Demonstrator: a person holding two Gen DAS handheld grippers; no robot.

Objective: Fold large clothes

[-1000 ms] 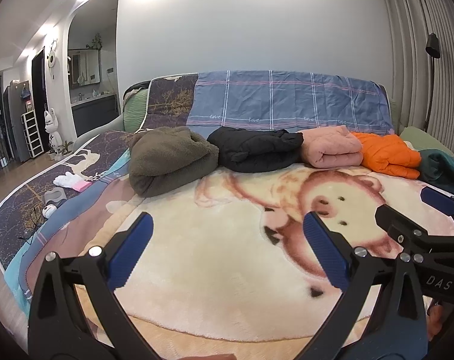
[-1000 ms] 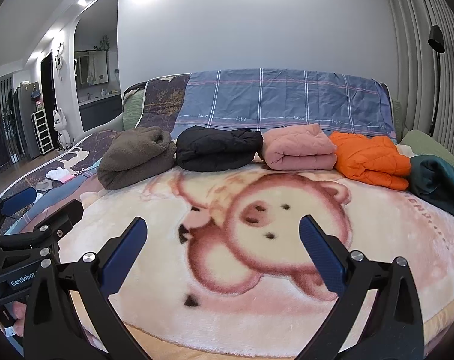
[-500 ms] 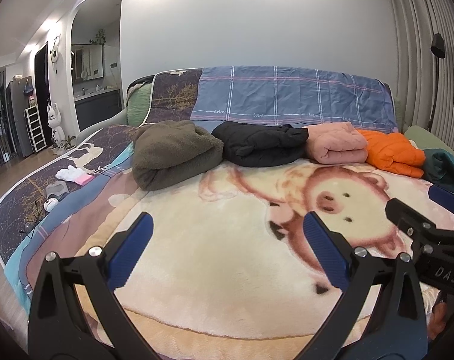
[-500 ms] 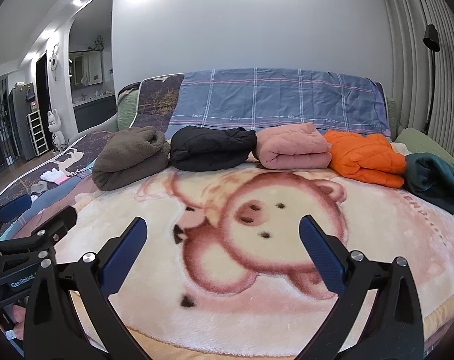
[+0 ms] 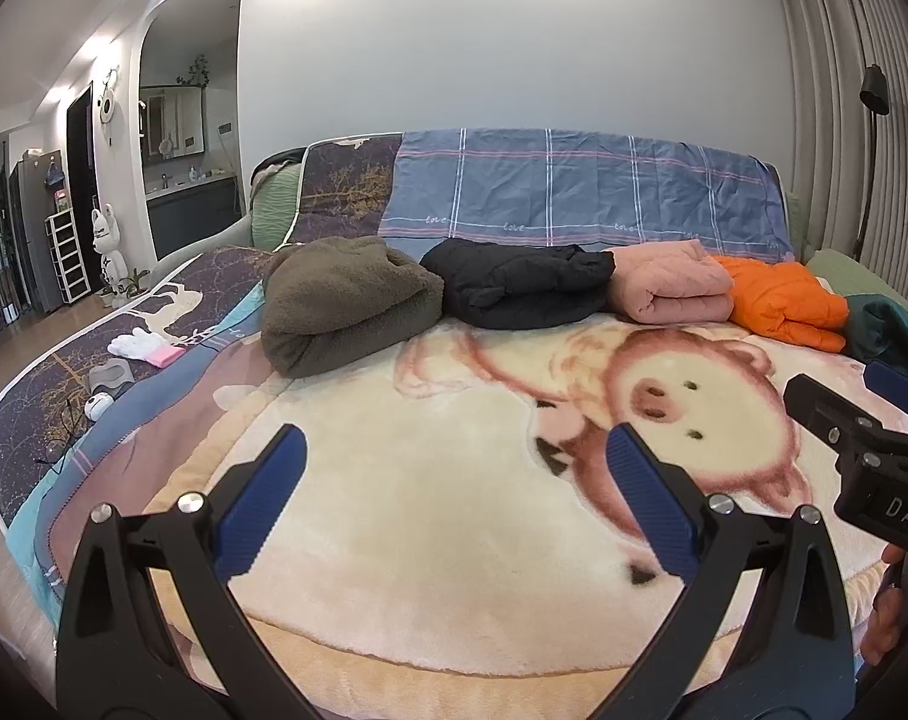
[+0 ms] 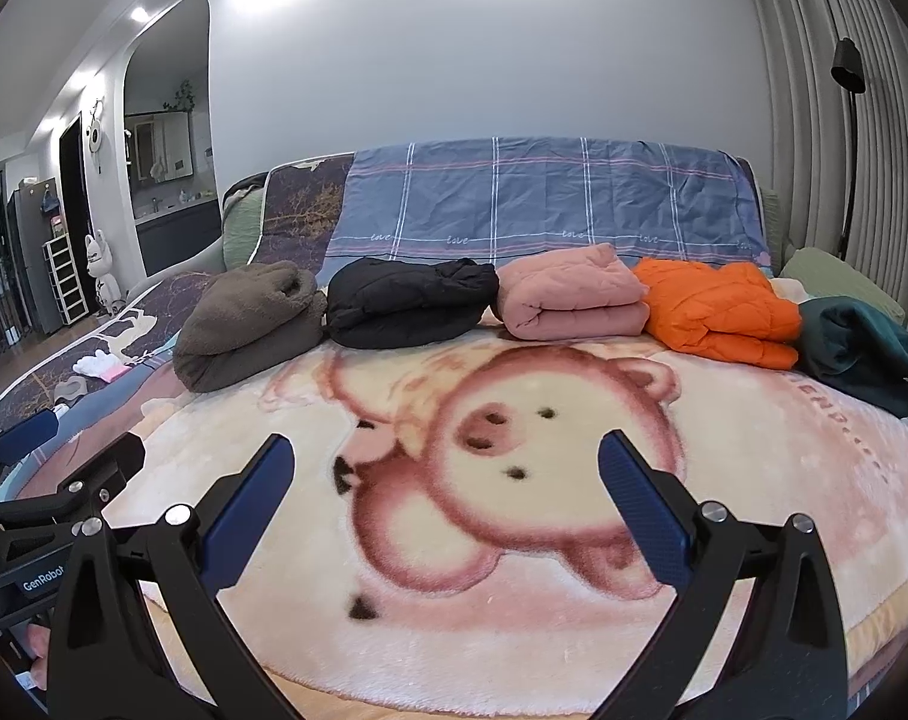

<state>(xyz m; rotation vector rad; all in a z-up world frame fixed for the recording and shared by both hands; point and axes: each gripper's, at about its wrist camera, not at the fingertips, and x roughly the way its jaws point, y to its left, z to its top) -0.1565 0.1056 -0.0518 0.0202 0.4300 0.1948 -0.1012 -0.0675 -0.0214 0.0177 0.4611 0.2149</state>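
Both the left gripper (image 5: 454,468) and right gripper (image 6: 442,474) gape empty over the pig blanket (image 6: 514,648), the folded garments lying in a row well ahead, the dark teal garment (image 6: 862,360) nearest the right one.

The dark green garment (image 5: 886,330) is partly cut off by the right gripper (image 5: 856,432) in the left wrist view. Small things beside the white gloves (image 5: 135,341) are too tiny to name. The floor lamp (image 6: 847,138) loses its base behind the bed.

Folded clothes (image 6: 568,294) on blanket (image 6: 514,480), before headboard (image 6: 550,198)
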